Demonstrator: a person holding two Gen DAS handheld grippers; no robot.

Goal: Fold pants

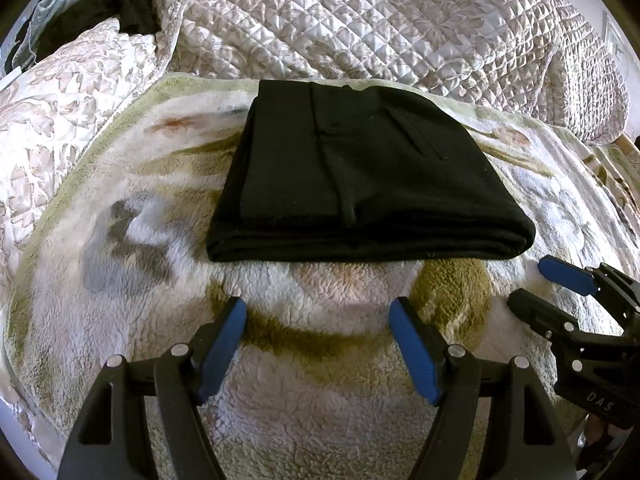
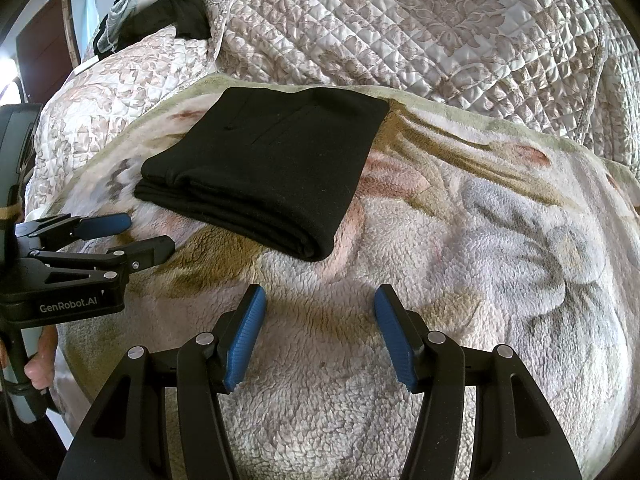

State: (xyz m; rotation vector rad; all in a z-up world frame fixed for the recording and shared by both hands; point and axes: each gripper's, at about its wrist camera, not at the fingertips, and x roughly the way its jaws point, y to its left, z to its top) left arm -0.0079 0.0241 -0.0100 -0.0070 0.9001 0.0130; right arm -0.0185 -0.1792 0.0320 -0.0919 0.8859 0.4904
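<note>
Black pants (image 1: 368,176) lie folded in a compact stack on the fleece blanket (image 1: 120,240) over the bed, toward the blanket's far edge — ahead of both sets of fingers, touching neither. Left gripper (image 1: 318,320) fingers spread, empty; right gripper (image 2: 320,308) fingers spread, empty. Left view shows pocket slit and seam; right view shows the stacked fold layers, plus a thumb on the left handle. Dark clothes at the far-left corner — hard to make out.
</note>
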